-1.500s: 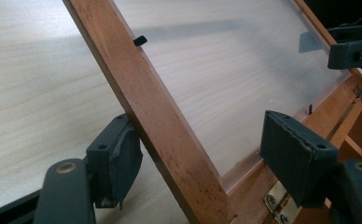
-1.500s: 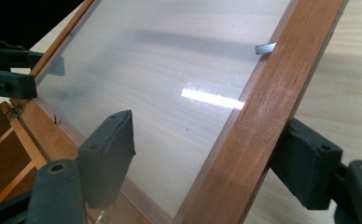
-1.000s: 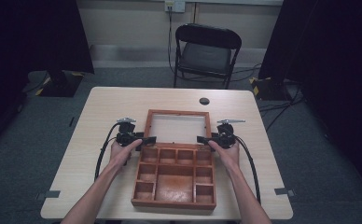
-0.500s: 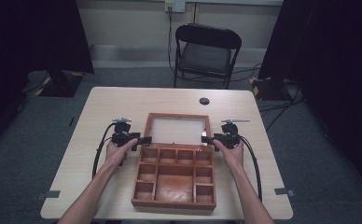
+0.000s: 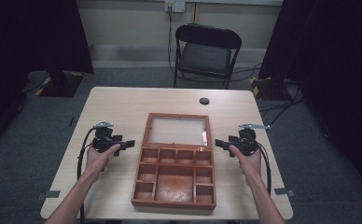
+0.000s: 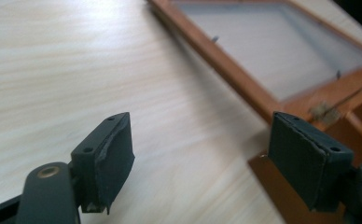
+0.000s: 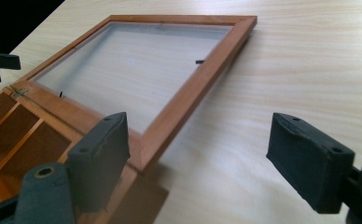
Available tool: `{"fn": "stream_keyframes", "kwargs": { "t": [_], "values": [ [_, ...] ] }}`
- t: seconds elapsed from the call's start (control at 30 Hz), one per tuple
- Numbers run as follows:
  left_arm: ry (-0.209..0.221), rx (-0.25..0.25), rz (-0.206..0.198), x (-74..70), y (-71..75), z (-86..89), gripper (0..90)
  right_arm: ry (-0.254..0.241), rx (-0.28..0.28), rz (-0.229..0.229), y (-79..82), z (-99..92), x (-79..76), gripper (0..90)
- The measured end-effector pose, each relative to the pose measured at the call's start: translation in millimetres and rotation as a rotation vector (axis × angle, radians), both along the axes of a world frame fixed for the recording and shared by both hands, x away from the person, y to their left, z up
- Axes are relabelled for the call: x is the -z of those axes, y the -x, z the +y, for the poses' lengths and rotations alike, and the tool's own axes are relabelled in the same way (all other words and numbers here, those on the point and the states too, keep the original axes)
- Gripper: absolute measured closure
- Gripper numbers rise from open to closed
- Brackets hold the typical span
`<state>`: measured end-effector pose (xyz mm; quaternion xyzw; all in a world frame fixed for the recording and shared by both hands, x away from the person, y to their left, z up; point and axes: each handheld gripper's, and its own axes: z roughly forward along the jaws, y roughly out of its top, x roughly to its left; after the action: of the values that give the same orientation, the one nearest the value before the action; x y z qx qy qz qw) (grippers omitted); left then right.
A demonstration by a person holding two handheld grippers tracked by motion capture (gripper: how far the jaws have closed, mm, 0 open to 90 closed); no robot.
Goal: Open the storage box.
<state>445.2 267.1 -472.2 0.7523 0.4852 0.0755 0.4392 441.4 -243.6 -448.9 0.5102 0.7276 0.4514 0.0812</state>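
A wooden box point(image 5: 173, 203) with several empty compartments lies mid-table, its glass-paned lid point(image 5: 177, 130) folded flat behind it. In the high view my left gripper point(image 5: 128, 143) stands open a short way left of the hinge line, jaws pointing at the box. My right gripper point(image 5: 219, 143) is open just off the box's right side, pointing inward. The left gripper view has my left gripper point(image 6: 202, 140) with bare table between its pads and the lid frame point(image 6: 226, 70) ahead. In the right gripper view my right gripper point(image 7: 202, 140) is empty, with the lid point(image 7: 137, 60) in front.
A black round grommet point(image 5: 204, 101) sits in the tabletop behind the lid. A black folding chair point(image 5: 207, 51) stands beyond the table's far edge. Cables trail from both grippers along the forearms. Bare tabletop point(image 5: 114, 107) spreads left and right of the box.
Both hands have drawn outward from the box's sides near the hinges, the left to the left and the right to the right. The box and lid have not moved.
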Motion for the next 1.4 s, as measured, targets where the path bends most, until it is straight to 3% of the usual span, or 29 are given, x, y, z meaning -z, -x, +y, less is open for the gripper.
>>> {"fn": "stream_keyframes", "kwargs": {
  "t": [0.2,0.6,0.67,0.8,0.87,0.97,1.03,1.1,1.2,1.23,1.3,1.4],
  "values": [
    [0.002,-0.006,-0.011,0.2,14.4,17.7,21.6,0.045,-0.001,-0.005,23.0,-13.0,-1.4,19.2],
    [-0.081,-0.010,-0.027,-0.9,44.8,31.8,19.2,0.122,0.014,-0.010,64.3,-31.7,1.5,18.3],
    [-0.098,-0.010,-0.016,0.5,49.0,33.5,19.3,0.134,0.016,-0.002,70.3,-34.6,3.4,18.2],
    [-0.087,-0.023,0.015,4.6,58.1,36.3,19.3,0.143,0.031,0.018,80.6,-41.4,12.0,17.6],
    [-0.136,-0.008,0.036,7.8,61.3,35.5,19.2,0.156,0.037,0.032,84.3,-42.9,18.0,17.6],
    [-0.203,-0.012,0.035,12.8,65.8,31.3,19.4,0.202,0.046,0.056,86.7,-41.9,26.2,17.4],
    [-0.252,0.010,0.018,16.6,68.5,29.0,19.1,0.224,0.058,0.067,85.8,-41.2,28.7,17.0],
    [-0.272,-0.011,-0.009,18.9,69.0,28.2,16.6,0.273,0.086,0.109,83.9,-39.0,31.7,16.8],
    [-0.339,-0.038,-0.066,23.7,69.5,25.1,15.4,0.335,0.108,0.065,83.8,-38.4,31.3,17.5],
    [-0.318,-0.058,-0.082,26.1,70.2,24.1,13.5,0.323,0.121,0.066,82.7,-39.5,31.7,15.5],
    [-0.315,-0.065,-0.091,28.1,70.5,24.2,10.6,0.308,0.139,0.086,80.7,-43.0,36.0,14.5],
    [-0.311,-0.072,-0.100,30.3,69.7,24.2,5.7,0.351,0.190,0.033,80.9,-43.8,41.1,14.0]
  ]
}}
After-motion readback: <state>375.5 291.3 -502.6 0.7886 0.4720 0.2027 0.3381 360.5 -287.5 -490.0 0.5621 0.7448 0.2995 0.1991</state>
